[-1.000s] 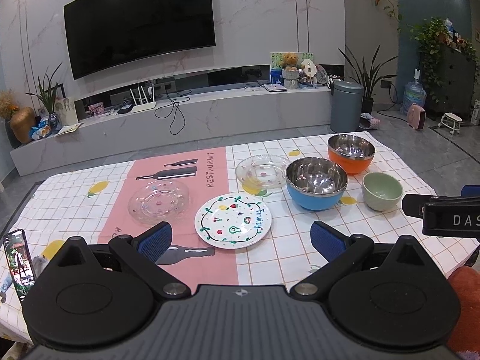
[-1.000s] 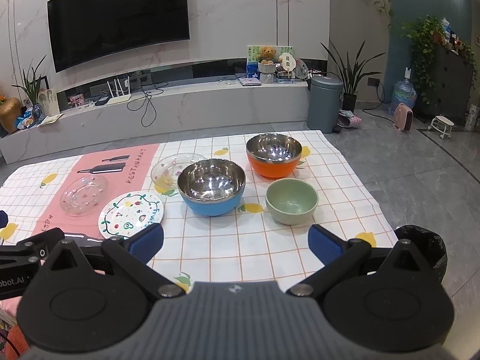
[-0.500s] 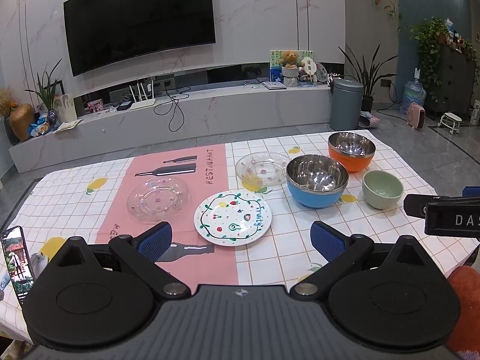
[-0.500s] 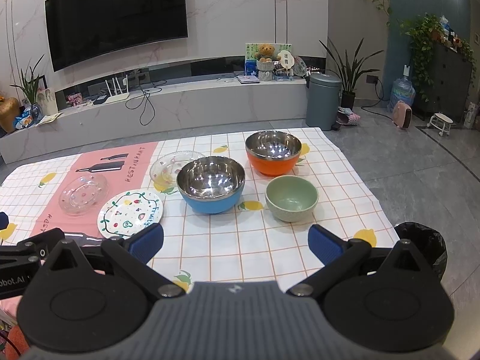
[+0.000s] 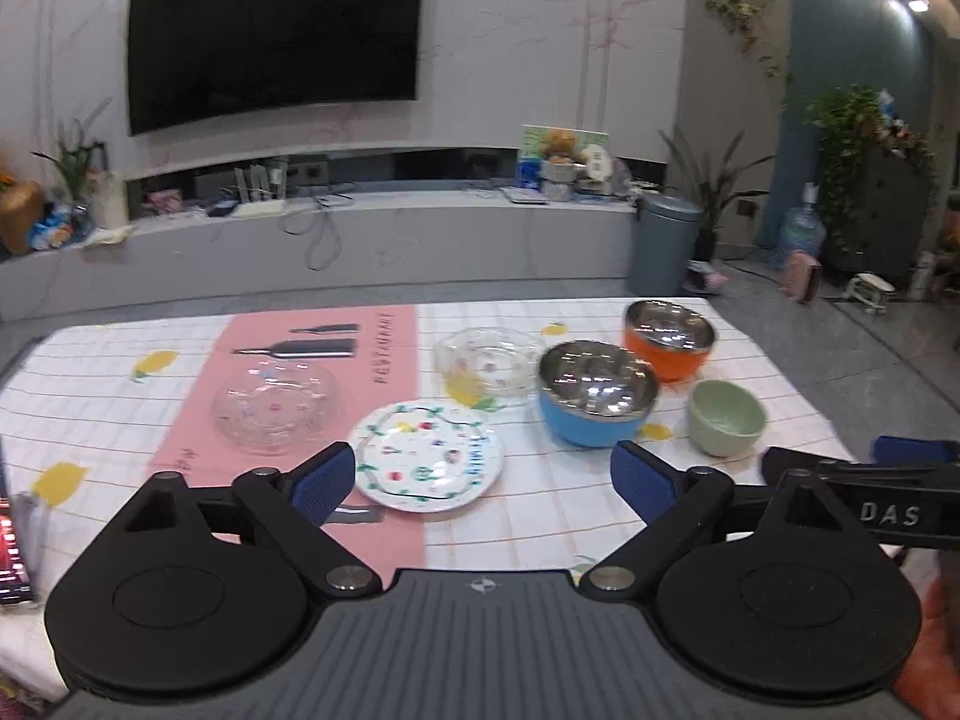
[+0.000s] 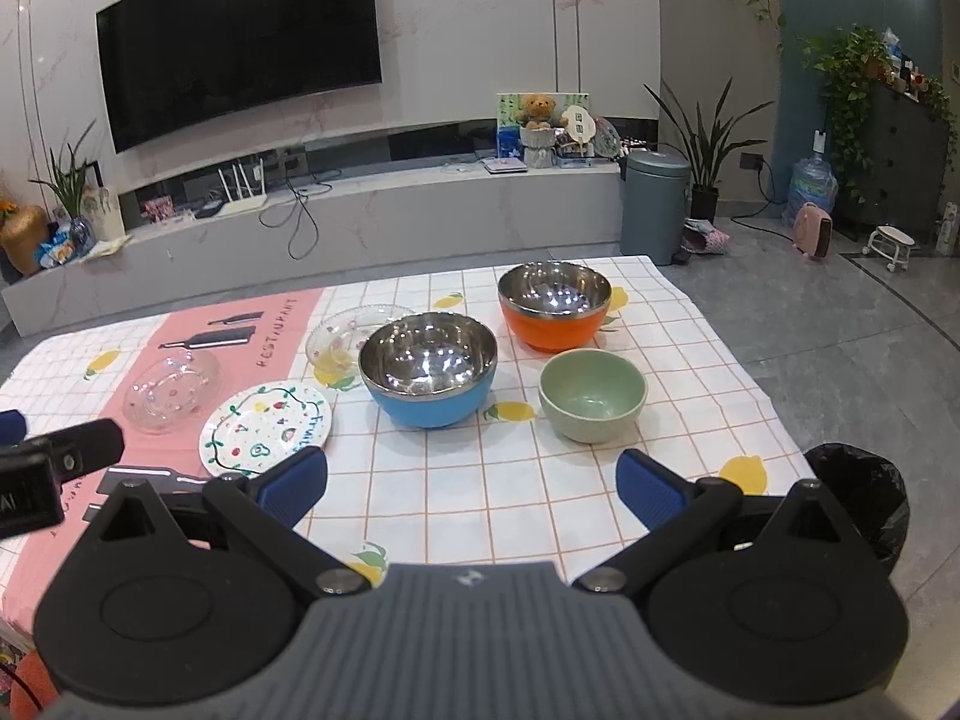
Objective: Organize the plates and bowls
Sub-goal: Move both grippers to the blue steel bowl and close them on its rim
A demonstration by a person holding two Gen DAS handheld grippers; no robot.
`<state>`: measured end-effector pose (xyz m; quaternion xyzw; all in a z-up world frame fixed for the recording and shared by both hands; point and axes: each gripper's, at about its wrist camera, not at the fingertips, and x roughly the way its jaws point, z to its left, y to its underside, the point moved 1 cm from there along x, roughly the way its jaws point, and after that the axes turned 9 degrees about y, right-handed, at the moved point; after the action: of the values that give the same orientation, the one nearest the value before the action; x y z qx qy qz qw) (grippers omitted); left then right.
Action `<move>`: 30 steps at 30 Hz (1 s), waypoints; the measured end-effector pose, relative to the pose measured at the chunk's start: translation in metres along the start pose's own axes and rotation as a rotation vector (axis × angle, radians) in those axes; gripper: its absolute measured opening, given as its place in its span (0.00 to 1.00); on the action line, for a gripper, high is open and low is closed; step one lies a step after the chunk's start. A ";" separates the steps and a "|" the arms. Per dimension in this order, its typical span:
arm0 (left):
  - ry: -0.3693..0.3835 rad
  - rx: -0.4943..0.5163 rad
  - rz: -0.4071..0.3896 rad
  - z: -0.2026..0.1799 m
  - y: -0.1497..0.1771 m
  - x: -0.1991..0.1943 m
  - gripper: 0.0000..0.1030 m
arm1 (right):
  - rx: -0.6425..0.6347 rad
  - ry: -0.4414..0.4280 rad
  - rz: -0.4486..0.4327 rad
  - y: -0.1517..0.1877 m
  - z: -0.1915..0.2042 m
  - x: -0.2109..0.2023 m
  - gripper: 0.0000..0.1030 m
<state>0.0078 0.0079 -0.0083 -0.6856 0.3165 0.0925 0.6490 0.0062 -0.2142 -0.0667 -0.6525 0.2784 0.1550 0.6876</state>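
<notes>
On the checked tablecloth stand a blue steel-lined bowl (image 6: 428,373), an orange steel-lined bowl (image 6: 553,305) behind it and a small green bowl (image 6: 592,394) to its right. A white painted plate (image 5: 427,456) lies in front of two clear glass dishes, one on the pink strip (image 5: 277,405) and one further right (image 5: 487,358). My left gripper (image 5: 485,481) is open and empty, just short of the painted plate. My right gripper (image 6: 471,483) is open and empty, short of the blue and green bowls.
A phone (image 5: 15,546) lies at the table's left edge. A black bin (image 6: 864,501) stands on the floor off the right edge. Beyond the table are a TV bench (image 6: 336,222) and a grey bin (image 6: 654,204).
Both grippers have shifted forward and down a little toward the dishes; the left view is slightly blurred. Nothing on the table has moved.
</notes>
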 end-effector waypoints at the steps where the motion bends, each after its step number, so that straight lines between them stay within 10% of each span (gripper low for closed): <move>1: 0.027 -0.011 0.005 0.001 -0.001 0.003 1.00 | 0.007 -0.014 0.000 0.001 -0.001 0.001 0.97; 6: 0.159 -0.092 -0.053 0.006 -0.006 0.019 0.98 | 0.044 -0.037 -0.035 0.000 -0.004 0.010 0.91; 8: 0.172 -0.120 -0.071 0.007 -0.011 0.027 0.74 | 0.046 -0.028 -0.045 -0.002 -0.004 0.016 0.90; 15: 0.207 -0.245 -0.073 0.024 -0.021 0.072 0.55 | 0.117 -0.049 -0.044 -0.020 -0.013 0.050 0.84; 30: 0.165 -0.327 0.095 0.048 -0.049 0.174 0.59 | 0.085 -0.068 0.151 -0.058 0.016 0.169 0.73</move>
<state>0.1846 -0.0031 -0.0678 -0.7716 0.3814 0.1166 0.4955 0.1774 -0.2299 -0.1182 -0.5942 0.3094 0.2165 0.7102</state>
